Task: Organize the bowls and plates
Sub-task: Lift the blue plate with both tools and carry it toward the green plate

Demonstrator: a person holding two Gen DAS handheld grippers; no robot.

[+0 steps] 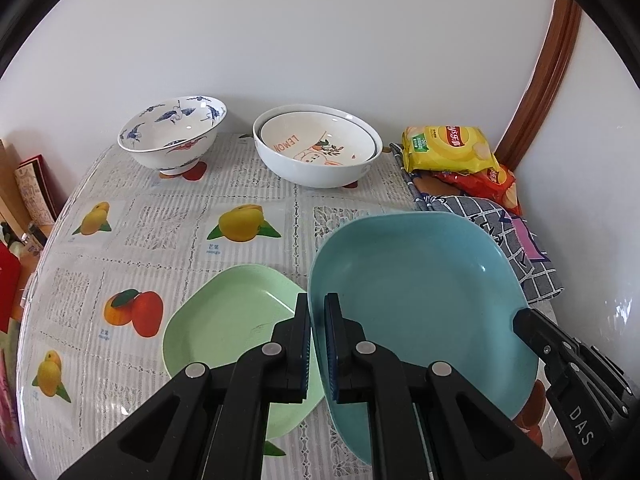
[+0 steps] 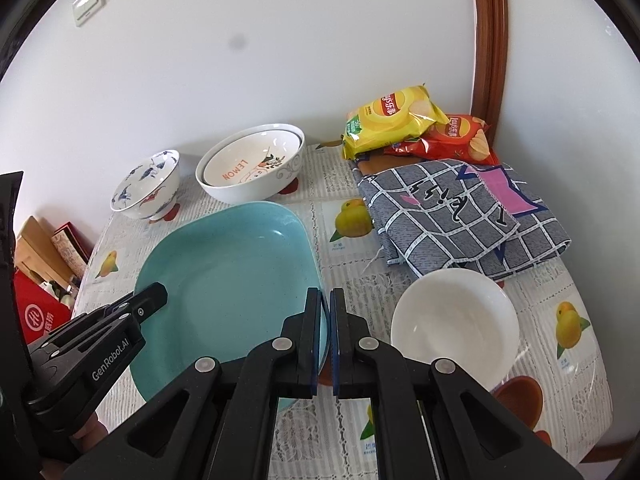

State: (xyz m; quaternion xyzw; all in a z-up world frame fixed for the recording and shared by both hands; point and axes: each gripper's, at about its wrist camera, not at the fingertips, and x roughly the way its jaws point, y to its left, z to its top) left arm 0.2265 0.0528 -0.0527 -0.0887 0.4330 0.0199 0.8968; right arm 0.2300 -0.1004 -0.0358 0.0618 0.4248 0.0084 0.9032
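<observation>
Left wrist view shows my left gripper pinching the near-left rim of the blue plate, jaws pressed onto that thin edge, while my right gripper pinches the opposite rim in its own view, so I judge the plate is carried between both hands, tilted, above the tablecloth. What the coming move turns on is the green plate: it lies on the cloth near the front edge, just to the left of and below the blue plate, partly covered by it and by my left jaws, so the left hand is the nearer one. If stacking is the aim, I would have to shift the blue plate leftward toward that front-left part. At the back edge stand the crane-patterned bowl and the nested lemon bowls; a plain white bowl sits by the front-right part of the table. Whether the blue plate's underside touches anything I cannot tell, and the green plate's near edge is hidden.
</observation>
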